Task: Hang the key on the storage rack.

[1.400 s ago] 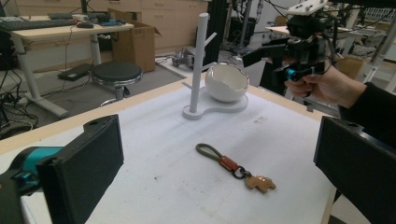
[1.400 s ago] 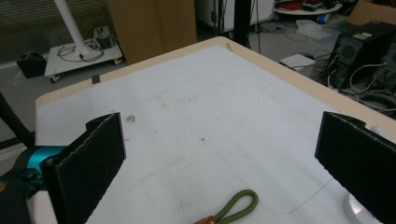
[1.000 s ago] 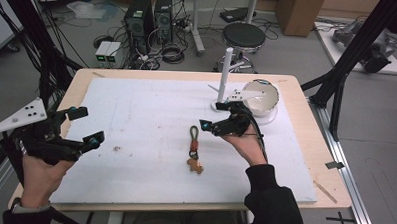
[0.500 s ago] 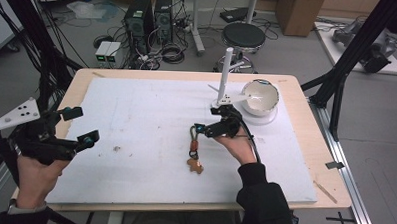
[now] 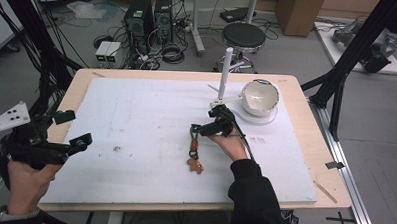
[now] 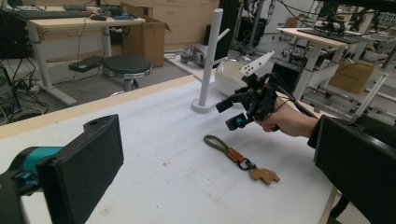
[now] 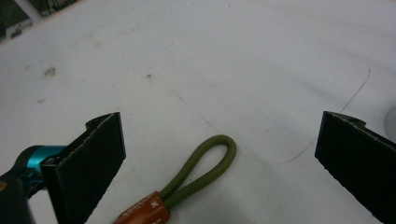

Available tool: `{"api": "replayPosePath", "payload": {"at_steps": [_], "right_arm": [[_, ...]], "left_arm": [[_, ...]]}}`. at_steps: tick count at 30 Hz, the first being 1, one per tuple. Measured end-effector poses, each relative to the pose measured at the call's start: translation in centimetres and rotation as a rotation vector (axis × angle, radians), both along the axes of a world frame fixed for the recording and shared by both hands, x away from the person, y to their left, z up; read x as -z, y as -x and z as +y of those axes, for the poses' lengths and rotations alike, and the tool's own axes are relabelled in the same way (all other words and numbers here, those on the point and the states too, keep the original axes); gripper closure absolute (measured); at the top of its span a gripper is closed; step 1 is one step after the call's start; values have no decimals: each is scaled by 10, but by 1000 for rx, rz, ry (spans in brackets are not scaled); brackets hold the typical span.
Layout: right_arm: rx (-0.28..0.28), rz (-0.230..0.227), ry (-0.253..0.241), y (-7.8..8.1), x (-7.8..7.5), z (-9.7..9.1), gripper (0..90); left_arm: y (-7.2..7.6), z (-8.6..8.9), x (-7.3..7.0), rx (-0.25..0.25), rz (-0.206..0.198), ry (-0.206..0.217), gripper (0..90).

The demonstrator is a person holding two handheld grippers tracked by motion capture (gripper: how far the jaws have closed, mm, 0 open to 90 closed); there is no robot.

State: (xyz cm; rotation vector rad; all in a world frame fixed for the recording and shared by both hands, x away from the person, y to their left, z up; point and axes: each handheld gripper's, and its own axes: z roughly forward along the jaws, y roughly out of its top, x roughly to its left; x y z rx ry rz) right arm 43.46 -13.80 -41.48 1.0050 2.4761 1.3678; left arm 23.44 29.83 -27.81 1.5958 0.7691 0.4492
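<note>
Centrally, keychain (image 5: pixel 194 151): lies flat on the white mat (image 5: pixel 136 120) covering the table (image 5: pixel 305 146); made up of an olive cord loop (image 7: pixel 205 163), a brown leather tab (image 7: pixel 142 210), a metal ring and a tan charm (image 5: pixel 195 166); the loop end points away from the person, the charm end towards the person.
Right tool (image 5: pixel 206 123): held in the person's right hand (image 5: pixel 230 143), poised just above the loop end of the keychain; jaws wide apart, with nothing between them; in the right gripper view the cord loop lies on the mat between the two black pads (image 7: pixel 88 163), touching neither.
Left tool (image 5: pixel 73 130): held in the left hand (image 5: pixel 29 178) near the left edge of the table, well apart from the keychain; jaws spread, gripping nothing; a grey three-cornered plate (image 5: pixel 8 118) sits on top.
White stand (image 5: pixel 223 78): an upright post with a side peg on a round base, beyond the right tool, towards the far side of the mat.
White bowl (image 5: pixel 259 96): rests on a round white base just beside the stand, on its right in the high view.
Background: a black stool (image 5: pixel 244 36) and computer cases (image 5: pixel 150 18) on the floor beyond the table.
</note>
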Motion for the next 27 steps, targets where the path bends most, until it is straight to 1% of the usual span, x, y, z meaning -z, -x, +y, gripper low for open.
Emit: {"api": "replayPosePath", "payload": {"at_steps": [3, 4, 5, 6, 11, 12, 13, 14, 15, 18, 19, 21, 23, 24, 25, 27], "right_arm": [[3, 6, 7, -3, 4, 0, 7], [12, 10, 22, -5, 8, 1, 8], [12, 10, 22, -5, 8, 1, 8], [21, 13, 33, -7, 11, 1, 8], [42, 8, 52, -10, 15, 2, 8], [46, 11, 59, -10, 16, 2, 8], [58, 24, 70, -12, 19, 1, 8], [58, 24, 70, -12, 19, 1, 8], [64, 34, 80, -13, 21, 2, 8], [76, 35, 86, -14, 24, 3, 8], [76, 34, 100, -15, 26, 5, 8], [81, 35, 103, -14, 27, 6, 8], [92, 37, 126, -16, 29, 7, 8], [92, 37, 126, -16, 29, 7, 8], [109, 50, 122, -17, 30, 6, 8], [116, 58, 115, -17, 30, 6, 8]], "left_arm": [[2, 1, 1, -4, 3, -4, 19], [2, 1, 2, -6, 3, -8, 19], [3, 1, 2, -7, 4, -7, 19], [4, 2, 2, -7, 4, -11, 18], [8, 2, 2, -6, 2, -21, 19], [8, 1, 2, -5, 1, -18, 19], [9, 2, 2, -3, 2, -26, 19], [9, 1, 2, -2, 3, -25, 19], [9, 1, 2, -4, 6, -29, 18], [10, 2, 3, -6, 9, -32, 19], [10, 2, 4, -6, 10, -33, 18], [10, 2, 4, -8, 11, -33, 19], [11, 3, 4, -9, 12, -33, 19], [11, 3, 4, -9, 12, -33, 19], [11, 3, 4, -8, 12, -33, 19], [10, 2, 4, -9, 13, -31, 18]]}}
